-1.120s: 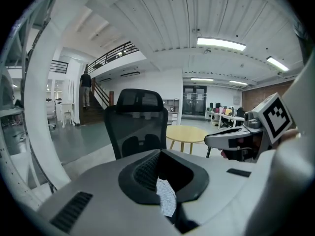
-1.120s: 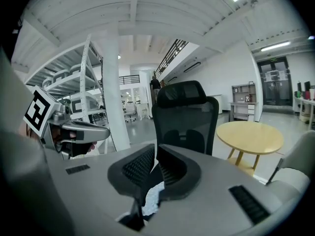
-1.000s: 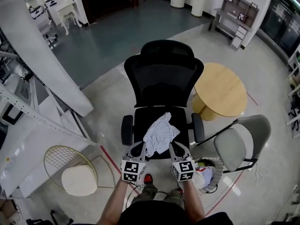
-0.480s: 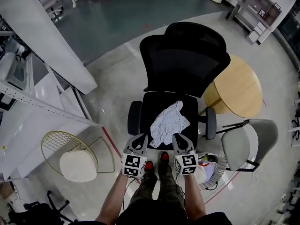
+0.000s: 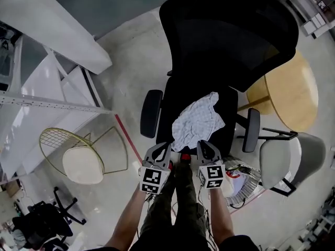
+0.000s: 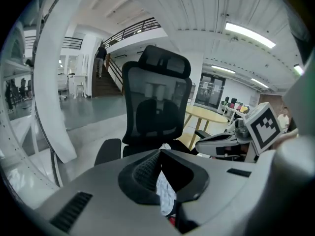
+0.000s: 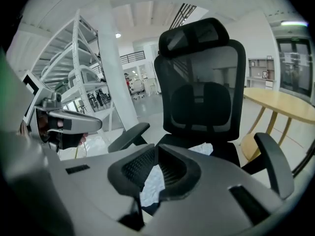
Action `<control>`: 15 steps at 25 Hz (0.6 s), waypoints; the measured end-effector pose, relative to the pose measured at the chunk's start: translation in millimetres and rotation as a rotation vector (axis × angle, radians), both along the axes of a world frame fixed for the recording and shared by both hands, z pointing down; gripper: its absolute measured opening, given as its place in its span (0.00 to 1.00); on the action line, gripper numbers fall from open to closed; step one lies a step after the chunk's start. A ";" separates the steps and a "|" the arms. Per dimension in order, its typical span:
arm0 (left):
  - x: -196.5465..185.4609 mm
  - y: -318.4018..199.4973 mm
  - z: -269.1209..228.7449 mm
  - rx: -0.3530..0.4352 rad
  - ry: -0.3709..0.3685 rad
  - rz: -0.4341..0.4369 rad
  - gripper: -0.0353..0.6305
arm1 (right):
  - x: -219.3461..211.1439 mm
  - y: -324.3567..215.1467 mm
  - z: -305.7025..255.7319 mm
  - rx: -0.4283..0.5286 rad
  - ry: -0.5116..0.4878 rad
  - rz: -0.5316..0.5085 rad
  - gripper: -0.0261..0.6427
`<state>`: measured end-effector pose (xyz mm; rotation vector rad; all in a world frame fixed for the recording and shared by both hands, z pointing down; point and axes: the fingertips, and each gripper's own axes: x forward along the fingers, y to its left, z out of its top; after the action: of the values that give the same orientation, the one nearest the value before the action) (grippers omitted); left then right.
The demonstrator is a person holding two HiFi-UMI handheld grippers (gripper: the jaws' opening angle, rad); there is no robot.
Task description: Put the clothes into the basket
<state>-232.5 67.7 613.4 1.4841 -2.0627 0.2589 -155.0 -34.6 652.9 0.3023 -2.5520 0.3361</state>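
A crumpled white checked cloth (image 5: 199, 122) lies on the seat of a black office chair (image 5: 230, 30). Both grippers hover side by side at the seat's front edge, just short of the cloth's near hem. My left gripper (image 5: 163, 146) has its jaws shut and empty; in the left gripper view (image 6: 160, 152) the cloth (image 6: 165, 193) shows beyond the jaws. My right gripper (image 5: 203, 144) is also shut and empty; in the right gripper view (image 7: 156, 148) the cloth (image 7: 203, 149) lies ahead on the seat. A wire basket (image 5: 255, 175) with some clothes in it stands on the floor to my right.
The chair's armrests (image 5: 151, 113) (image 5: 252, 129) flank the seat. A round wooden table (image 5: 290, 95) and a grey chair (image 5: 290, 161) stand at the right. A gold wire chair with a white cushion (image 5: 81, 161) is at the left, beside a white slanted beam (image 5: 47, 20).
Both grippers have come down together toward the seat's front edge and the cloth. The chair now looks closer and larger. The jaws stay shut.
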 end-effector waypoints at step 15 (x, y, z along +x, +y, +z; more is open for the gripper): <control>19.7 -12.2 138.3 -0.147 0.120 -0.079 0.06 | -0.6 -5.4 145.5 -0.082 0.104 -0.139 0.11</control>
<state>-212.9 55.5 751.7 1.2956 -1.9580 0.2769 -155.5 -39.9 798.4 0.1081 -2.4339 0.3614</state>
